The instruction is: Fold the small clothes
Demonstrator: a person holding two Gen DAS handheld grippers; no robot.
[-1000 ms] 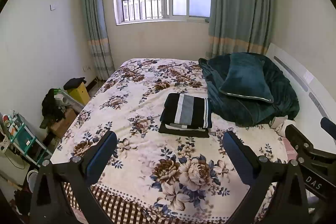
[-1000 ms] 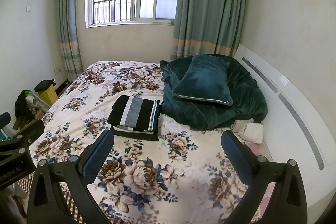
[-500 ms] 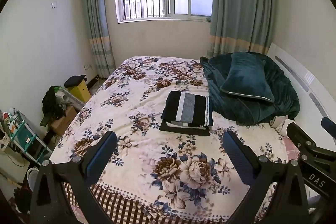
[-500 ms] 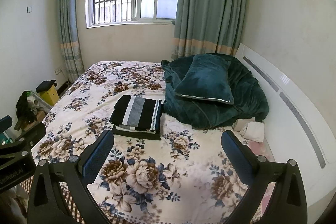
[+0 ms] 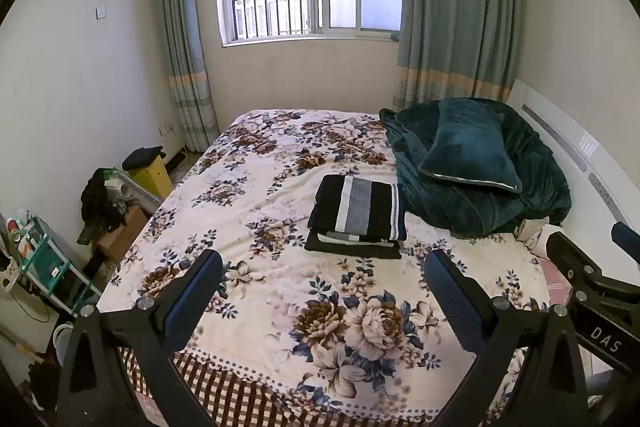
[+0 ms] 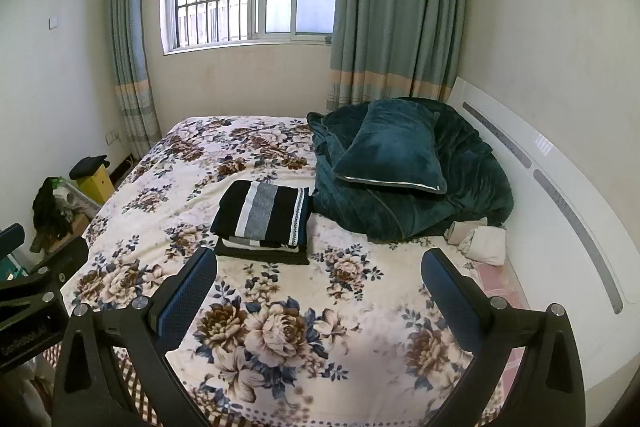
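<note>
A stack of folded clothes (image 5: pixel 357 219), black with grey and white stripes on top, lies in the middle of the floral bedspread (image 5: pixel 288 291); it also shows in the right wrist view (image 6: pixel 265 219). My left gripper (image 5: pixel 324 301) is open and empty, held above the near part of the bed, well short of the stack. My right gripper (image 6: pixel 318 301) is open and empty too, held beside it to the right. The right gripper's body shows at the right edge of the left wrist view (image 5: pixel 592 291).
A dark teal blanket (image 5: pixel 532 195) with a teal pillow (image 5: pixel 468 151) on it lies at the right by the white headboard (image 6: pixel 560 207). Rolled pale cloths (image 6: pixel 480 239) lie near it. Boxes, a yellow bin (image 5: pixel 150 173) and a shelf (image 5: pixel 36 267) stand left of the bed.
Both grippers have drawn back and risen slightly from the bed; the stack looks a little farther off. Nothing on the bed has moved.
</note>
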